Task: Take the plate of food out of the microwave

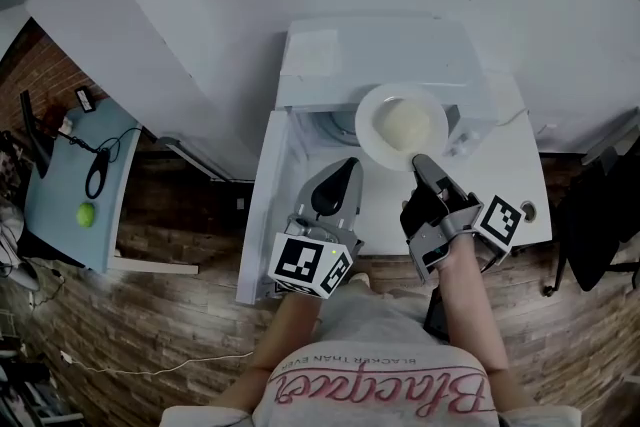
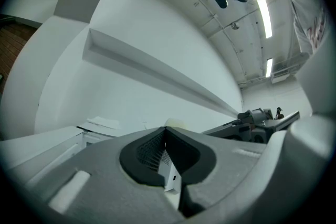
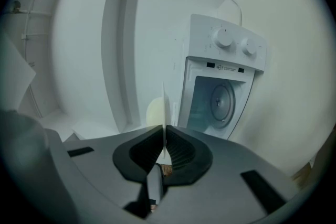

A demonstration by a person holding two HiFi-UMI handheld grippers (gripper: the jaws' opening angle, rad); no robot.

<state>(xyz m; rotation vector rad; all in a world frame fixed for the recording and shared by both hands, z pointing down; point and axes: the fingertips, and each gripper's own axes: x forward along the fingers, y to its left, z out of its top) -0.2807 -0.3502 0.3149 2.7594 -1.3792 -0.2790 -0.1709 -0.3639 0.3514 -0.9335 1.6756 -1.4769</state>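
Just outside the open front of the boxy white microwave (image 1: pixel 380 55), whose door (image 1: pixel 262 205) swings out to the left, hangs the round white plate (image 1: pixel 362 127) of pale food (image 1: pixel 405 123). The right claw (image 1: pixel 416 160) is clamped on the plate's near rim. The left claw (image 1: pixel 347 165), jaws together and holding nothing, is beside the microwave's door, just left of the plate.
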